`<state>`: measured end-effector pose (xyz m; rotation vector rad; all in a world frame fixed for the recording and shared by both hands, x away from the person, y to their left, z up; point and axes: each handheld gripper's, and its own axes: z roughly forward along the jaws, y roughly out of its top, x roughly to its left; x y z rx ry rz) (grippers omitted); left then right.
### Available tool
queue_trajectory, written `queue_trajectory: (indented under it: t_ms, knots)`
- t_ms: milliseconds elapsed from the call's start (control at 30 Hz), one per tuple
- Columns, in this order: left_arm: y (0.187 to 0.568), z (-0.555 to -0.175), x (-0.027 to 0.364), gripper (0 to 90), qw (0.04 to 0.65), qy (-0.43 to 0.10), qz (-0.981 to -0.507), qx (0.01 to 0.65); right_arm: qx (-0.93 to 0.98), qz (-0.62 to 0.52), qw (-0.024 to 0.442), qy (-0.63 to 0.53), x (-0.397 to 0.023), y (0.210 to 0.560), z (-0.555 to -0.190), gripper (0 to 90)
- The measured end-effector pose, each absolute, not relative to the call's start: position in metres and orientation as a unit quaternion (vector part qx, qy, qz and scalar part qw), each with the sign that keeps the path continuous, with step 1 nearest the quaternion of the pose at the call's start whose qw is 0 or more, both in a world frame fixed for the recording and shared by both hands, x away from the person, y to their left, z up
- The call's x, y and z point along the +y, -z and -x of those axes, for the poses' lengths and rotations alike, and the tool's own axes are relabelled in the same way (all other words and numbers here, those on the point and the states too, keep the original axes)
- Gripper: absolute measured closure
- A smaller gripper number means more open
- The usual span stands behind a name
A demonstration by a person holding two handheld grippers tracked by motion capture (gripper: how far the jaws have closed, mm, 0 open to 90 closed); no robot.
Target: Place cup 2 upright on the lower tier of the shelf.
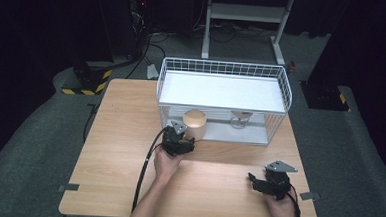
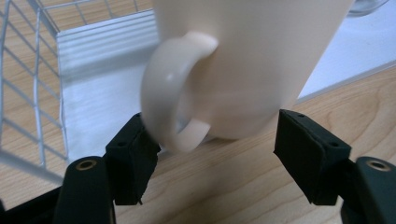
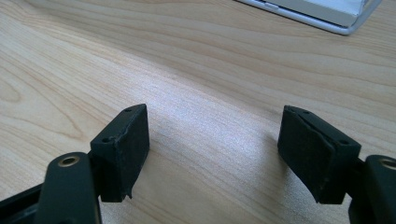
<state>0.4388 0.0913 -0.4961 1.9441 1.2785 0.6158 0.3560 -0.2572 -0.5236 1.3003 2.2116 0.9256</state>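
Dark curtains and a grey floor ring the wooden table, and at its far side stands a white wire rack with a flat shelf on top and a tray beneath. From the high view, your left gripper is up against the cream mug, which stands at the rack's front-left corner, seemingly half on the tray's edge — you cannot tell whether it is going in or coming out. A glass sits deeper under the shelf. Your right gripper rests near the table's front right, well apart from the mug. In the left gripper view the mug fills the top, its handle hanging blurred towards the left jaw; the jaws are half closed around the handle and the mug's lower side, the left pad about touching the handle and the right pad still clear of the wall, so the grasp looks begun but not yet firm. The mug's rim is cut off, and whether its base stands on tray or wood is hard to make out. In the right gripper view the jaws stand apart with nothing between them, over bare wood, with a corner of the tray far off. By my reading, securing the grip and the whole carry are left.
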Motion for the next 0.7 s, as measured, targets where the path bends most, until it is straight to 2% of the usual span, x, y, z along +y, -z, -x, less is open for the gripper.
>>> queue_trajectory:
  t_ms: [700]
  knots:
    - [0.495,-0.454,0.076,39.2,0.359,-0.241,-0.746,0.507,0.794,-0.466,0.206,-0.332,-0.257,0.524,-0.356,25.2]
